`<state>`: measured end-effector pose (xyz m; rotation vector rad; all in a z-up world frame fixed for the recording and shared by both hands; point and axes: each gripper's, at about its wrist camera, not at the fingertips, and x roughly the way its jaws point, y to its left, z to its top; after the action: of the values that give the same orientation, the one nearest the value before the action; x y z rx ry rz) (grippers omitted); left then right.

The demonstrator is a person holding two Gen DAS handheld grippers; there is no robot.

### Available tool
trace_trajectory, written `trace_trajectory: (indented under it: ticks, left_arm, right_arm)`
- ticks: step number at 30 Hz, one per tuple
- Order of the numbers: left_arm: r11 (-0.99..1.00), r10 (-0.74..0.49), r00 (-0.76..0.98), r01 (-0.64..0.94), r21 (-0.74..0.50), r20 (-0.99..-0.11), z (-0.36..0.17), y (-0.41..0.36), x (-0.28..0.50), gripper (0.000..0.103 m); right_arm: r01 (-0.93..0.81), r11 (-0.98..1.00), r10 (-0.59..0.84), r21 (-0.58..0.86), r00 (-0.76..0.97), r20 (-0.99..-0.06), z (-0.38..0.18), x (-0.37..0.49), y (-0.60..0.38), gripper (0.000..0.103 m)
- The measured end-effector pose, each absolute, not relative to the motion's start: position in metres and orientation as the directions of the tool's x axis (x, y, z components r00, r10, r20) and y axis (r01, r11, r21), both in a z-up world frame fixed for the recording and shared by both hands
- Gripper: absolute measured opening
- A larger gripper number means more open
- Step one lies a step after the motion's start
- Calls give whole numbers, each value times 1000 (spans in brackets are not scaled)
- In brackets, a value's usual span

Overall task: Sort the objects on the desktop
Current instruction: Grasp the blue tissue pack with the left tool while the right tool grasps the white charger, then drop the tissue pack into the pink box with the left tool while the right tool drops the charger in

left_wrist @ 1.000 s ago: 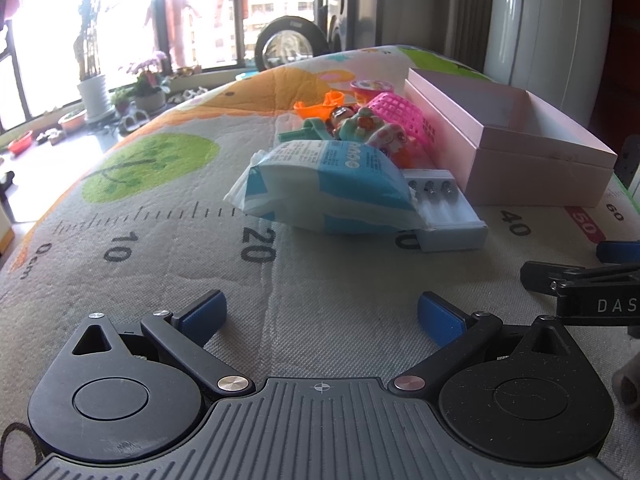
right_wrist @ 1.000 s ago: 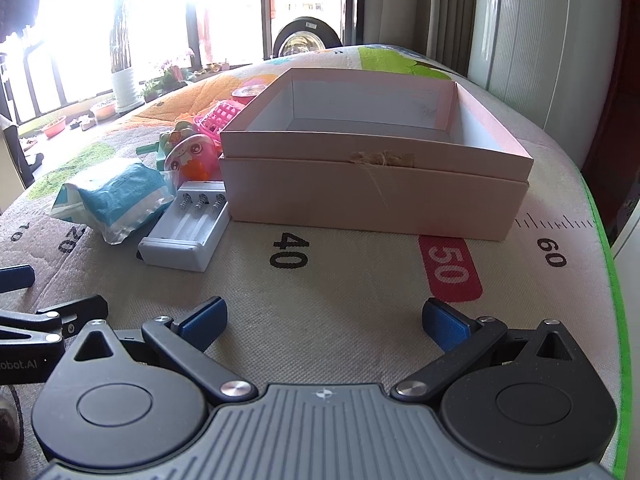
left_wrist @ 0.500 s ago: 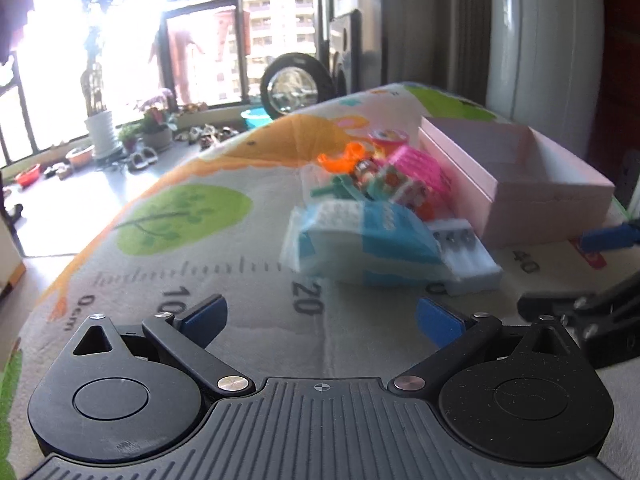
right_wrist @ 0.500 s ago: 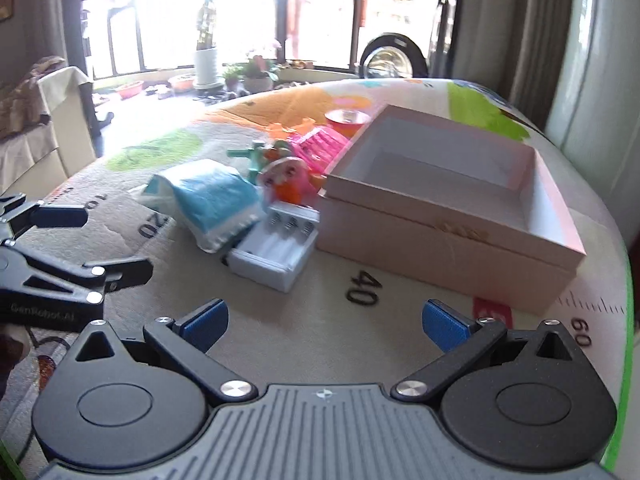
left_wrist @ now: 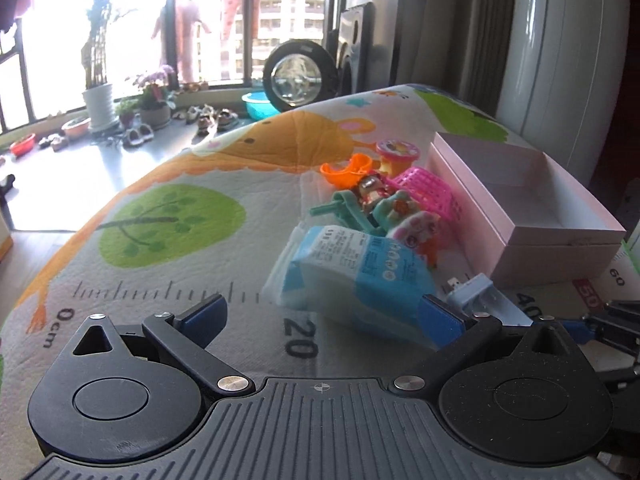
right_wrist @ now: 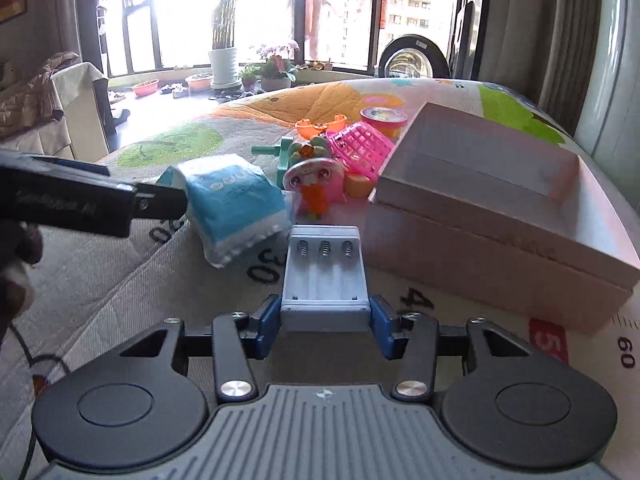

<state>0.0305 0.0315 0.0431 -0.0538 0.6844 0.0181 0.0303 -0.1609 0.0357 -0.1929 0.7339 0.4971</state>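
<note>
- Pale blue-white plastic, rigid and hollow: the battery charger point(right_wrist: 323, 280) should be light and stiff, so you need only a modest squeeze to carry it.
- Your right gripper point(right_wrist: 324, 322) has its blue pads against the two long sides of the charger at its near end; the jaws stand narrow, closed on it, and it lies flat on the play mat point(right_wrist: 120, 280).
- Smooth moulded walls can slide between the pads, and with the hold at one end the far end may droop once lifted. You would do well to keep it level.
- Three spring bays sit empty, so no batteries add weight or can roll out.
- Just right of the charger stands the pink box point(right_wrist: 500, 216), open-topped and with nothing visible inside; judged from the task, it is the likely place for sorted items.
- Your left gripper point(left_wrist: 320, 314) has its jaws wide and holds nothing; it sits near the tissue pack point(left_wrist: 360, 276), one pad at the pack's lower corner.
- Soft and crinkly in its film wrap, that pack will give under the pads. Take it across its narrow middle, not by the loose sealed edge.
- Behind it the toy figures point(left_wrist: 396, 212) and the pink basket point(left_wrist: 430, 192) lie heaped together, touching, so lifting one may drag another.
</note>
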Motion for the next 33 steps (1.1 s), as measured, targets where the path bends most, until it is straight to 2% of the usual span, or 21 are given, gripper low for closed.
trace_trajectory:
  ticks: [4, 6, 10, 14, 16, 20, 23, 27, 28, 29, 30, 31, 32, 33]
  left_arm:
    - [1000, -29, 775, 26, -14, -632, 41, 10, 42, 103]
    - [998, -14, 766, 46, 34, -643, 35, -1, 54, 103]
    - [987, 58, 767, 50, 150, -639, 27, 4, 59, 103]
    - [968, 176, 771, -21, 251, -613, 28, 38, 49, 103]
    - [974, 172, 767, -36, 225, -618, 33, 55, 44, 103]
    - [998, 55, 760, -16, 66, -647, 46, 62, 52, 103]
    - [995, 101, 749, -61, 84, -654, 40, 48, 78, 103]
    - [996, 89, 686, -78, 49, -722, 21, 47, 111, 103]
    - [996, 82, 679, -81, 37, -730, 18, 49, 113, 103]
    - [996, 77, 681, -79, 31, -728, 16, 51, 112, 101]
    - [997, 71, 687, -73, 29, -723, 15, 52, 109, 97]
    - [998, 64, 689, -63, 28, -722, 15, 52, 105, 78]
    - [998, 66, 687, -62, 32, -724, 14, 53, 101, 68]
    - [998, 67, 693, -59, 36, -717, 15, 54, 96, 67]
  right_arm:
    - [-429, 898, 264, -100, 706, -657, 35, 10, -191, 51]
    - [-358, 925, 204, -126, 748, -631, 37, 5, -205, 65]
    - [-328, 941, 212, -81, 759, -615, 46, 7, -223, 72]
    - [-398, 907, 245, -137, 764, -597, 57, 8, -218, 81]
    - [-449, 881, 281, -147, 748, -601, 62, 12, -212, 84]
    - [-563, 808, 357, -174, 702, -616, 61, 31, -189, 85]
    - [-620, 765, 375, -173, 649, -662, 49, 51, -173, 86]
    - [-635, 766, 392, -95, 580, -714, 36, 69, -174, 85]
    - [-634, 770, 401, -69, 567, -719, 37, 70, -176, 81]
    - [-628, 777, 408, -47, 559, -722, 38, 68, -179, 65]
    - [-628, 777, 410, -40, 554, -725, 40, 64, -180, 50]
    - [-636, 771, 416, -37, 546, -728, 41, 59, -180, 47]
    - [-640, 767, 418, -38, 545, -726, 43, 52, -180, 47]
    - [-645, 763, 418, -45, 545, -727, 44, 45, -179, 47]
